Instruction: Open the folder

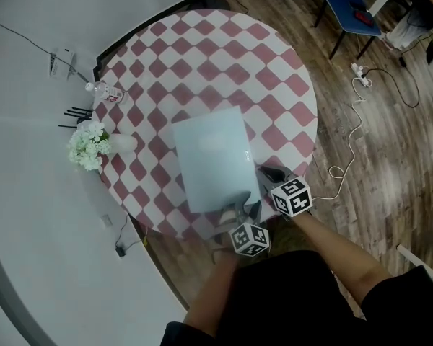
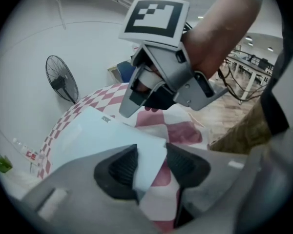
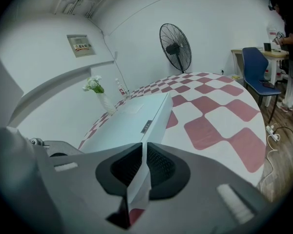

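a pale blue folder (image 1: pixel 213 157) is seen lying flat and closed on a round tabletop (image 1: pixel 202 49) covered with a red-and-white checked cloth, with the folder's near edge close to the tabletop's rim on the person's side. a small rectangular fitting (image 3: pixel 146 126) is carried on the folder's right edge. the left tongs (image 2: pixel 151 152) are held at the folder's near corner with their dark ribbed pads (image 2: pixel 121 167) spread; the corner of the folder is reached between them, but a clear gap is left and the sheet is not pressed. the right tongs (image 3: pixel 142 152) are set just to the right of the left ones, at the near end of the folder's right edge, and are pressed together on a thin pale edge of the folder, which is pinched upright between the pads (image 3: pixel 158 167). whether the cover has been parted from the sheets under it cannot be told. beyond the folder's left edge, a bunch of white flowers (image 1: pixel 86 146) in a white vase (image 1: pixel 123 144) is placed at the tabletop's rim, and farther beyond the folder on that same side a clear bottle with a red label (image 1: pixel 105 91) is stood. a standing fan (image 3: pixel 176 47) is seen past the folder's far end, against the white wall. to the folder's right, off the tabletop, a blue chair (image 1: pixel 350 6) and a white power strip (image 1: pixel 359 71) with a trailing cable are found on the wooden floor (image 1: pixel 390 143).
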